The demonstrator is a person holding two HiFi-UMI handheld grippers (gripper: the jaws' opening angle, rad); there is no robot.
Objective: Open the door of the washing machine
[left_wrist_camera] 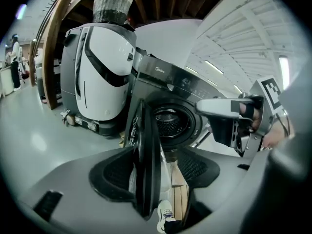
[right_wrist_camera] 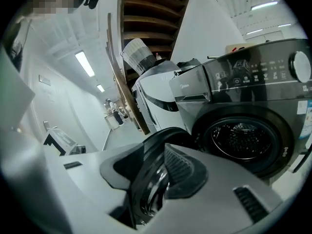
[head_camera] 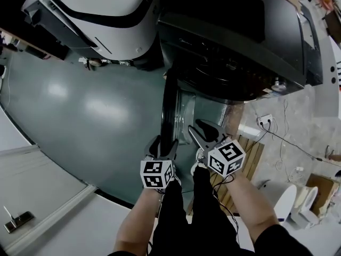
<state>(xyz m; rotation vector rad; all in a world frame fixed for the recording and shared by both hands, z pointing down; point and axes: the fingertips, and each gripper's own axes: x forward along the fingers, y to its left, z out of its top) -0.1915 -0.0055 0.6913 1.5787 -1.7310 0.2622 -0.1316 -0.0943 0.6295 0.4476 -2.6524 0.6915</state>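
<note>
door [head_camera: 169, 108]: open, standing edge-on | left gripper [head_camera: 164, 143]: jaws released, straddling door edge | right gripper [head_camera: 195, 125]: jaws clenched on door rim

Surroundings. A large white appliance [head_camera: 106, 9] with a curved black stripe stands on the grey-green floor [head_camera: 80, 100]; a woven basket [left_wrist_camera: 114, 1] sits on its top. A wooden beam [left_wrist_camera: 53, 48] leans just beside it. Slatted wooden boards [head_camera: 251, 154] lie on the ground, near a white socket strip [head_camera: 265, 120] with thin cables [head_camera: 290, 143] trailing off. A cardboard box [head_camera: 319, 188] sits at the far right. Strip lights [right_wrist_camera: 85, 65] run along the white ceiling.
</note>
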